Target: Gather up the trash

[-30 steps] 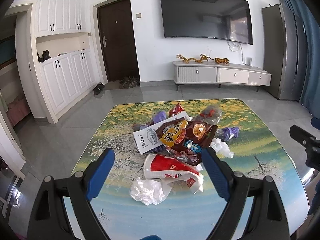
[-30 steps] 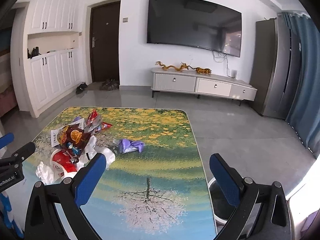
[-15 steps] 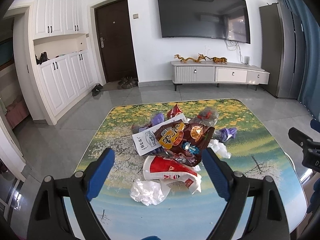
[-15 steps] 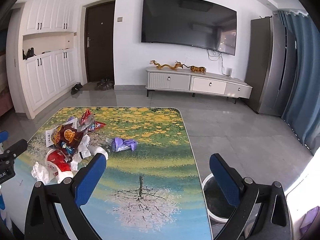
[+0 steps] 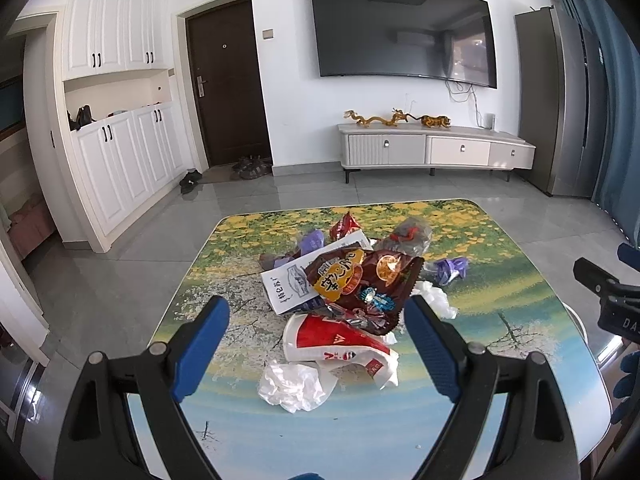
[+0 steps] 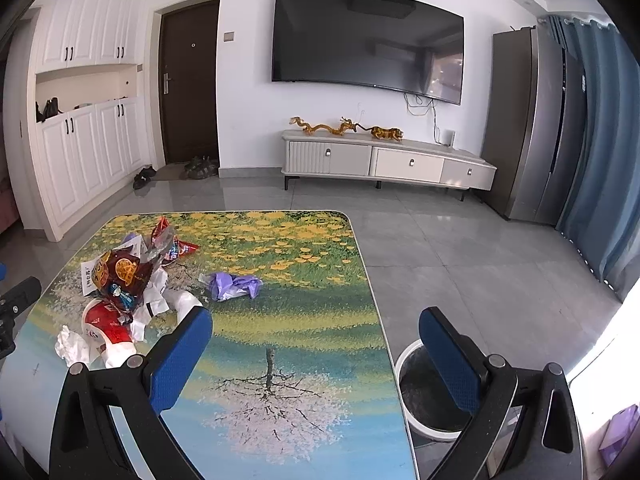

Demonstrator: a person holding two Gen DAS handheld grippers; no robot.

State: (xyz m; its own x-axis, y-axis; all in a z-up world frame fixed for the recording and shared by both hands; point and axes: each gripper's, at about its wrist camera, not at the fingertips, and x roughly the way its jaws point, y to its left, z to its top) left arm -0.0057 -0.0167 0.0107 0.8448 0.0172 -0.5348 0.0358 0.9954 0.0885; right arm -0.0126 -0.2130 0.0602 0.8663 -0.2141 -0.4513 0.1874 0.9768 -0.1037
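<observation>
A pile of trash lies on the painted table [image 5: 240,240]: a brown snack bag [image 5: 364,280], a red and white paper cup [image 5: 332,340], a crumpled white tissue [image 5: 294,384], a white leaflet [image 5: 292,280] and a purple wrapper [image 5: 452,270]. My left gripper [image 5: 316,344] is open and empty, held above the near side of the pile. My right gripper [image 6: 316,356] is open and empty over the table's right edge [image 6: 376,312]. The pile [image 6: 120,280] sits to its left, the purple wrapper [image 6: 234,285] ahead. A white bin [image 6: 424,396] stands on the floor by the table's right side.
A TV cabinet [image 5: 432,150] and wall TV [image 5: 400,36] stand far ahead. White cupboards [image 5: 116,152] line the left wall. A fridge [image 6: 532,128] and blue curtain [image 6: 600,160] stand at the right. The right gripper's body shows at the left view's right edge [image 5: 608,296].
Both views have pulled back slightly, so the pile and table look a little farther off. The white bin shows more fully in the right view. Both grippers stay open.
</observation>
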